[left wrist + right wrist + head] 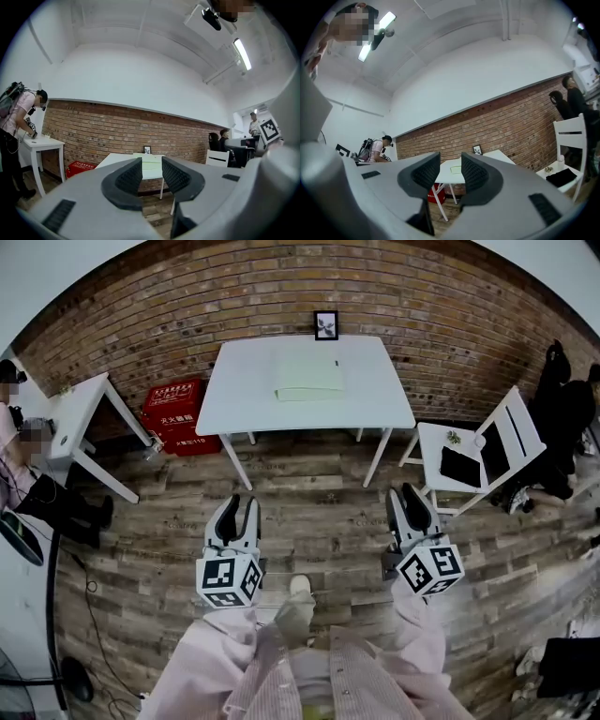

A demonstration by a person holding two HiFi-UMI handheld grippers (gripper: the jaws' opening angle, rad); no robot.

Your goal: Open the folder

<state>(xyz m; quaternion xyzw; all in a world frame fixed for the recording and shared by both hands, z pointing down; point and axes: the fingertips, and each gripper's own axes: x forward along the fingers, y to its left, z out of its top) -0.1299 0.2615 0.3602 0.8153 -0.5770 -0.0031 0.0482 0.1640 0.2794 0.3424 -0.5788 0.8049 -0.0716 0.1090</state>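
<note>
A pale green folder (309,376) lies shut on the white table (244,399) against the brick wall, well ahead of me. Both grippers are held level over the wooden floor, short of the table and apart from it. My left gripper (242,512) is open with nothing between its pads. My right gripper (405,499) is open and empty too. In the left gripper view the folder (151,162) shows far off through the gap of the left gripper (151,176). The right gripper view frames the folder (456,169) between the jaws of the right gripper (450,173).
A small picture frame (325,324) stands at the table's back edge. A red crate (175,416) sits on the floor left of the table. A small white table (80,413) with a person stands at far left, a white chair (478,456) at right. Cables (89,587) cross the floor.
</note>
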